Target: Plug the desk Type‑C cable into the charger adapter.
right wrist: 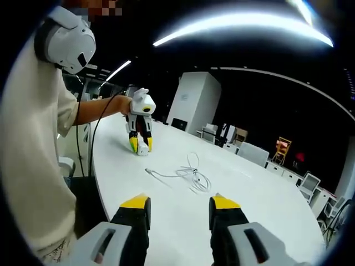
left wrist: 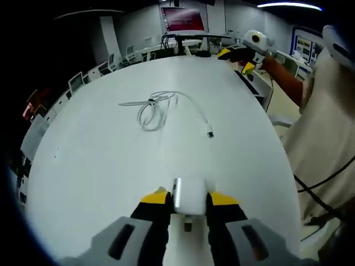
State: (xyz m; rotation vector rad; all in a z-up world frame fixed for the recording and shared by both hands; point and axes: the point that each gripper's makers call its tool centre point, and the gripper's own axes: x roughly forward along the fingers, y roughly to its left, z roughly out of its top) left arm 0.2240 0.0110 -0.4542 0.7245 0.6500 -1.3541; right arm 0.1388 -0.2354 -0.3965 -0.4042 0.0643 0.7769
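My left gripper (left wrist: pixel 189 198) is shut on a white charger adapter (left wrist: pixel 189 193), held just above the white table (left wrist: pixel 100 166). Ahead of it a white Type-C cable (left wrist: pixel 157 108) lies loosely coiled, its plug end (left wrist: pixel 210 134) pointing toward me. In the right gripper view my right gripper (right wrist: pixel 180 206) stands open above the table with nothing between its yellow-tipped fingers. The cable (right wrist: pixel 192 175) lies beyond it, with the plug end (right wrist: pixel 147 170) to the left. Farther back the left gripper (right wrist: pixel 139 143) holds the adapter (right wrist: pixel 143 149) at the table surface. The right gripper (left wrist: pixel 248 60) shows at the far table edge.
A person in a beige shirt (left wrist: pixel 321 127) stands at the table's side, with a black cord hanging along the body. Chairs and monitors (left wrist: pixel 75 82) line the far edge, and a red screen (left wrist: pixel 183 19) glows behind. White chairs (right wrist: pixel 305 183) ring the other side.
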